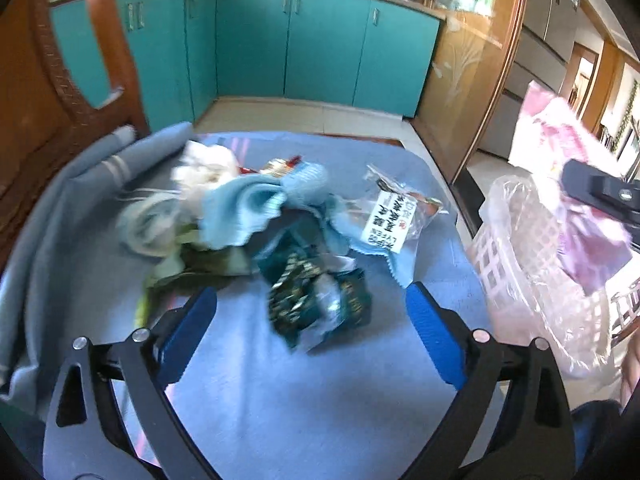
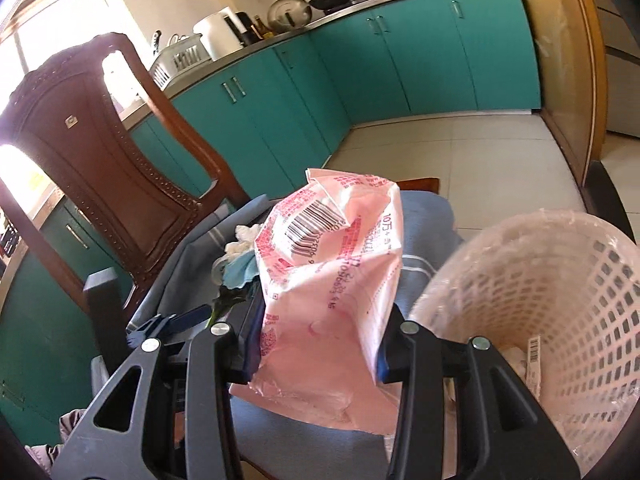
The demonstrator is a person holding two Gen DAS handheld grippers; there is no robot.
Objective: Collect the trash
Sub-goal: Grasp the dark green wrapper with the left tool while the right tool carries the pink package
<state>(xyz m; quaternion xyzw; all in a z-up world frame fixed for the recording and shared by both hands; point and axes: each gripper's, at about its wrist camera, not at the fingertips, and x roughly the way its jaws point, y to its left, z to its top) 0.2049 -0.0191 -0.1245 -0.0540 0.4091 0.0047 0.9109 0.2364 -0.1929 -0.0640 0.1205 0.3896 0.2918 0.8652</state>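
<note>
One pink wrapper held, one heap of litter waiting on the blue cloth.

The right gripper point(image 2: 316, 344) pinches a crinkled pink plastic wrapper point(image 2: 332, 264) beside one lined pink lattice basket point(image 2: 560, 304). Only the left wrist view shows the left gripper point(image 1: 312, 300), jaws spread wide and empty, over a dark green foil packet point(image 1: 320, 304), a clear labelled bag point(image 1: 396, 216) and a light blue rag point(image 1: 248, 208).
</note>
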